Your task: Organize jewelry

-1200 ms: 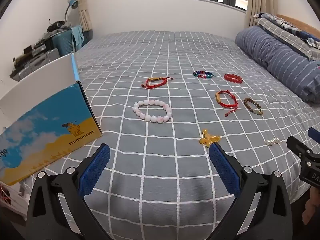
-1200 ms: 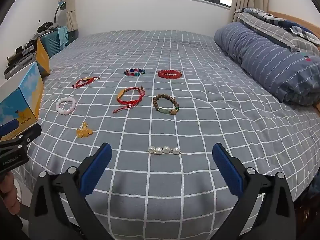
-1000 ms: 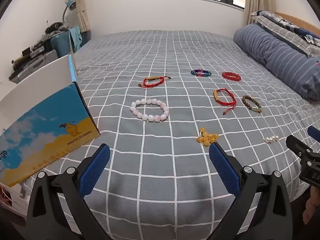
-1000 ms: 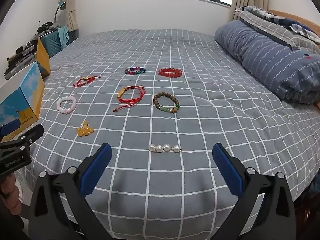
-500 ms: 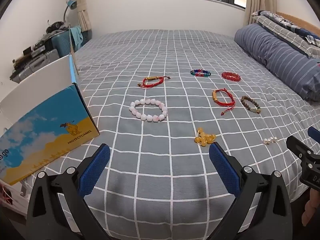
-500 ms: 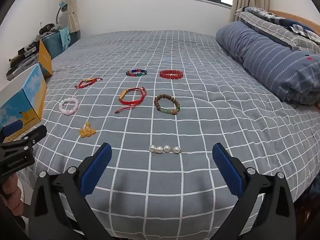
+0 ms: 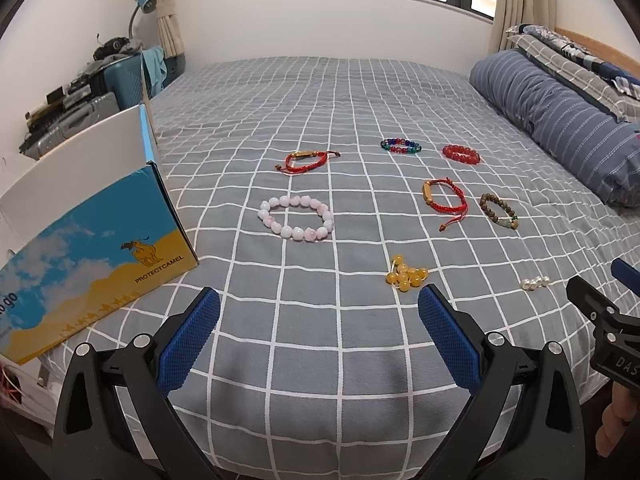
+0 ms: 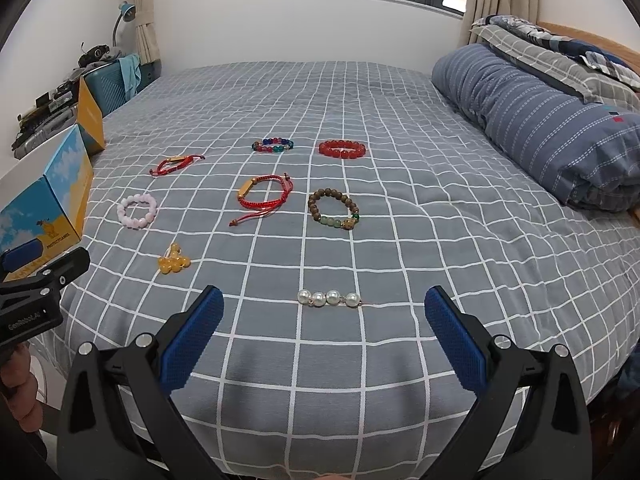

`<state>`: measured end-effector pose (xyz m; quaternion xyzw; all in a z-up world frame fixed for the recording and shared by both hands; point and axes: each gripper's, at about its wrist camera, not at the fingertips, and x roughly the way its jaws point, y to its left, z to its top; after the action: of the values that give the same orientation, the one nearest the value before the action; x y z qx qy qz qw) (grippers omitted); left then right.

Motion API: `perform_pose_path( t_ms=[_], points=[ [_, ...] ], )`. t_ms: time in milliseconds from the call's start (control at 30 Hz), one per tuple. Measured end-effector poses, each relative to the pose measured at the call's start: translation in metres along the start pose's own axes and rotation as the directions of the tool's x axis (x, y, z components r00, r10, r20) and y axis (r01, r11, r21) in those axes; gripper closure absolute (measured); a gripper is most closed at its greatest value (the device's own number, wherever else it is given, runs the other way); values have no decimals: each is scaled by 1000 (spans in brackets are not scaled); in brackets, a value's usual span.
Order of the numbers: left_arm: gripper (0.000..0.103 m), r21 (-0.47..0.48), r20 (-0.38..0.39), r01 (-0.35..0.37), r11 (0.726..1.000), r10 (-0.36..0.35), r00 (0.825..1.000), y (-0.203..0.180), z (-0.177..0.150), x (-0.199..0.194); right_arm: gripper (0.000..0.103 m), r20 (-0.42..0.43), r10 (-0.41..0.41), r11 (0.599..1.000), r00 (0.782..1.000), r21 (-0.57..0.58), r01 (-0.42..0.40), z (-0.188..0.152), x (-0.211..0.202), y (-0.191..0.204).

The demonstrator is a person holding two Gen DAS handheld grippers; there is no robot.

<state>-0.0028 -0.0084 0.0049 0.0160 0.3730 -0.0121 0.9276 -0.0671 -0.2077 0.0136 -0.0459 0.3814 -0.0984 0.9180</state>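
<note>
Nothing has been picked up yet; this looks like the approach before the first grab. At far left an open box [image 7: 92, 256] sits on the bed [image 7: 320, 92], likely the destination. The left gripper [image 7: 319, 334] hovers empty, fingers wide apart, nearest the amber beads [image 7: 405, 274]. To the right, the right gripper [image 8: 324, 334], equally spread, frames the pearl strand [image 8: 329, 298]. Next comes lowering and pinching.
</note>
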Motion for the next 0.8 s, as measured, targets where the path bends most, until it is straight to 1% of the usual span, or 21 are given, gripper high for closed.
perform_pose_path(
  t_ms=[333,800],
  points=[
    [6,2,7,10,1000,-10,1000,0,2,-6,6,-3,-2,1000,1000,3,2,2,0,0],
    [6,0,-7,12,1000,-12,1000,-2,2,-4,6,-16,2,1000,1000,6,-1,1,3,1]
  ],
)
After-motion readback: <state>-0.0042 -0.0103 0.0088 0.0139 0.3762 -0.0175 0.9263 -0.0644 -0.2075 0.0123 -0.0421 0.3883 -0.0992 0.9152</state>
